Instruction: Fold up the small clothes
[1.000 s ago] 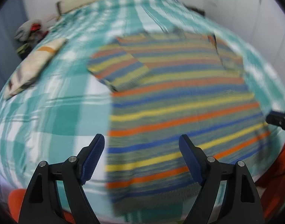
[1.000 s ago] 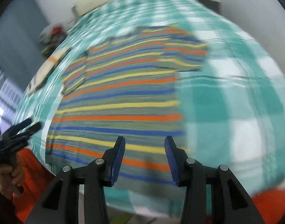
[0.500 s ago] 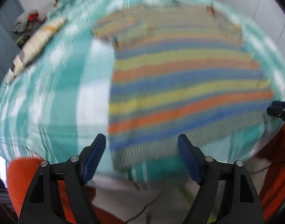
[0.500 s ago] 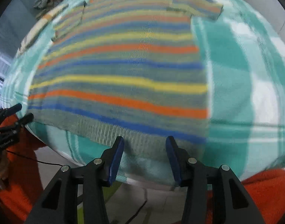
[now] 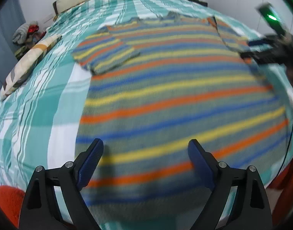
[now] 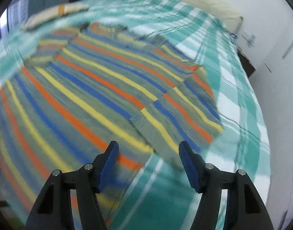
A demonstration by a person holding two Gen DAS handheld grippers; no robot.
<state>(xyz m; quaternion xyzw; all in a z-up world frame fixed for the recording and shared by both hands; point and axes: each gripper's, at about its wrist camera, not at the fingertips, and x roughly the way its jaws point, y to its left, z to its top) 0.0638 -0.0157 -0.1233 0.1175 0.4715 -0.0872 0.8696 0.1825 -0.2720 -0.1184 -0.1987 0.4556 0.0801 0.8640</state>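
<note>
Shirt (image 5: 175, 95) flat, unfolded; left gripper (image 5: 145, 160) and right gripper (image 6: 148, 162) gape empty above it, sleeve (image 6: 186, 111) ahead of right jaws—likely grab next.

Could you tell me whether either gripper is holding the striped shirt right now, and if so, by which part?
Nothing is held. The left gripper and right gripper are both open above the striped shirt, which lies flat on the bed.
</note>
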